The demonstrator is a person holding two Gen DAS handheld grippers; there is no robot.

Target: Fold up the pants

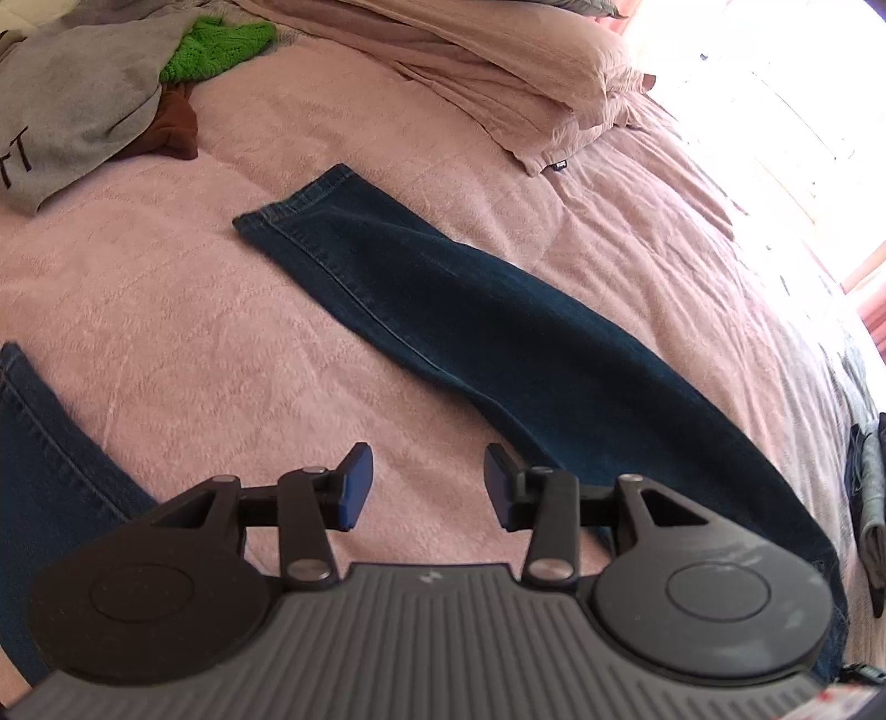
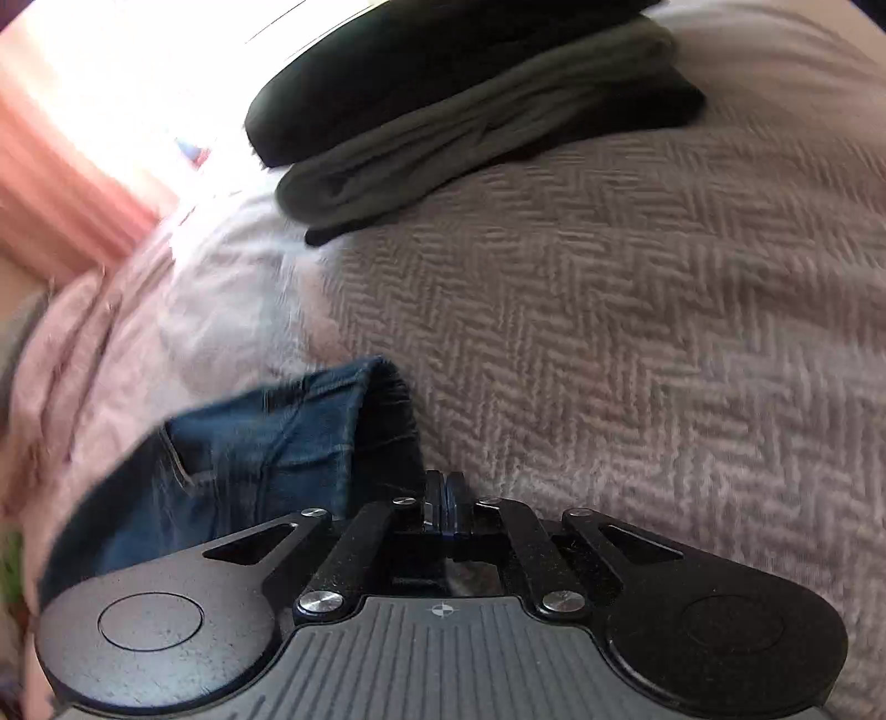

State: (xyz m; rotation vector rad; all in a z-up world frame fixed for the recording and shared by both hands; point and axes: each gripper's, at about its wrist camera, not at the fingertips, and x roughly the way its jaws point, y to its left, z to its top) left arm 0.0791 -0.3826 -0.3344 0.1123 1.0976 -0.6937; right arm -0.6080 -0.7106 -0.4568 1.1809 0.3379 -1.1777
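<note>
- Writing: the grey top (image 1: 66,127) at far left shows dark letters, cut off, reading roughly "fT"; a small dark tag (image 1: 560,164) on the pillowcase (image 1: 531,83) edge is too small to read.
- Jeans (image 1: 476,332): one leg lies flat on the pink cover (image 1: 221,332), hem at the far end, running diagonally to near right; another denim part lies at near left.
- Left gripper (image 1: 427,483): released, jaws apart, nothing between them, over bare cover just beside the leg's left edge.
- Right gripper (image 2: 446,495): clenched, pads together; denim (image 2: 266,443) bunches just to its left. Whether cloth is pinched, I cannot tell.
- Edges: a folded dark stack (image 2: 470,111) sits far from the right gripper, near the bed's edge.
- Room: open cover between the leg and the far-left clothes heap, which includes a green knit (image 1: 221,44).
</note>
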